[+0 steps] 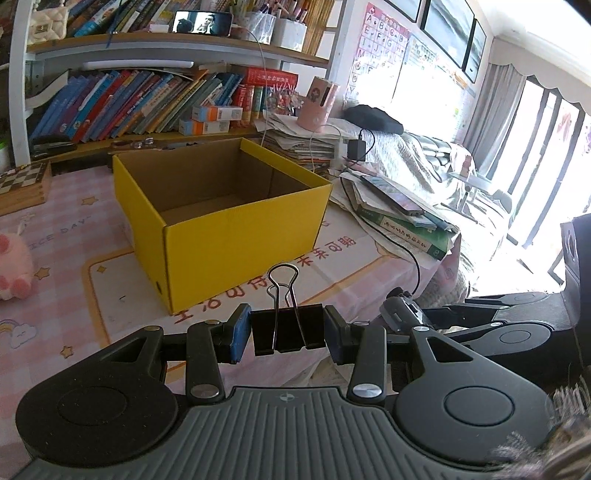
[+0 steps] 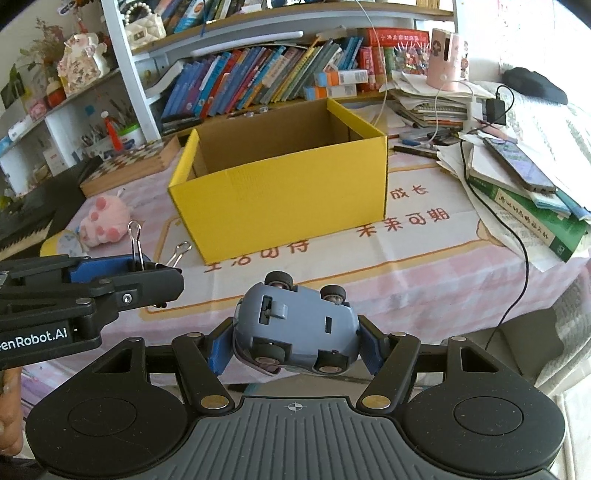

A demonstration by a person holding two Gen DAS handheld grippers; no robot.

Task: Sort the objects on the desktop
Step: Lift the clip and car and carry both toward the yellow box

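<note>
The open yellow cardboard box (image 1: 221, 206) lay at twelve o'clock; left gripper (image 1: 288, 332) pinched a black binder clip (image 1: 286, 328), right gripper (image 2: 295, 343) a blue-grey toy car (image 2: 295, 328).

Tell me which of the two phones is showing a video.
The phone propped up on the upper bookshelf: its screen shows a picture with figures. The other phone lies flat on the stack of books at the right.

Left claw (image 1: 288, 334) clamped narrow, right claw (image 2: 295, 341) clamped wider — both angled downward, side by side.
</note>
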